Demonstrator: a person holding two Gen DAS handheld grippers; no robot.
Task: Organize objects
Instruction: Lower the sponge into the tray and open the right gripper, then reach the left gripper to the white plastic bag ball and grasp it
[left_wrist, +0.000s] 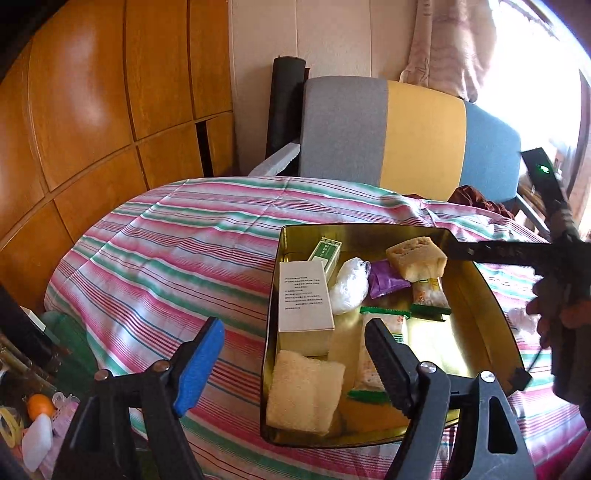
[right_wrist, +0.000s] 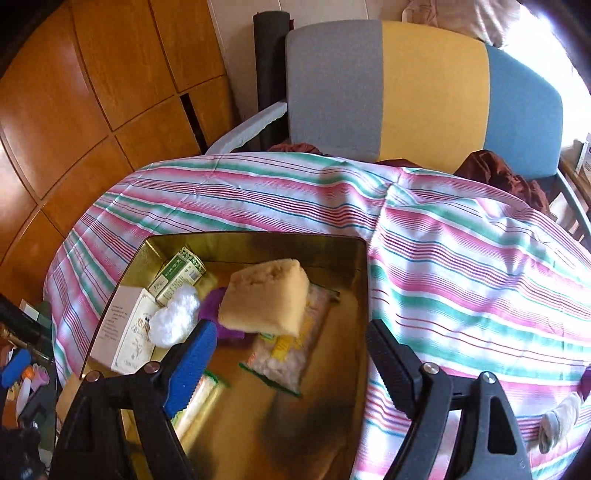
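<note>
ITEM: sponge block (right_wrist: 266, 297) | PLACE: inside gold tin tray (right_wrist: 364, 280), propped on snack packets (right_wrist: 291, 350), beside purple sachet (right_wrist: 212, 299) | HANDLING: likely light, soft, squashy; take by long flat sides | CLAWS: right gripper (right_wrist: 284, 354) spread, empty; left gripper (left_wrist: 291, 362) spread, empty, over tray's near end

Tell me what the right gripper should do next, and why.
Probably draw the right gripper back from the gold tin toward the crumpled white item lying outside it on the striped cloth. Its jaws are open and empty, and the sponge block already sits in the tin.
</note>
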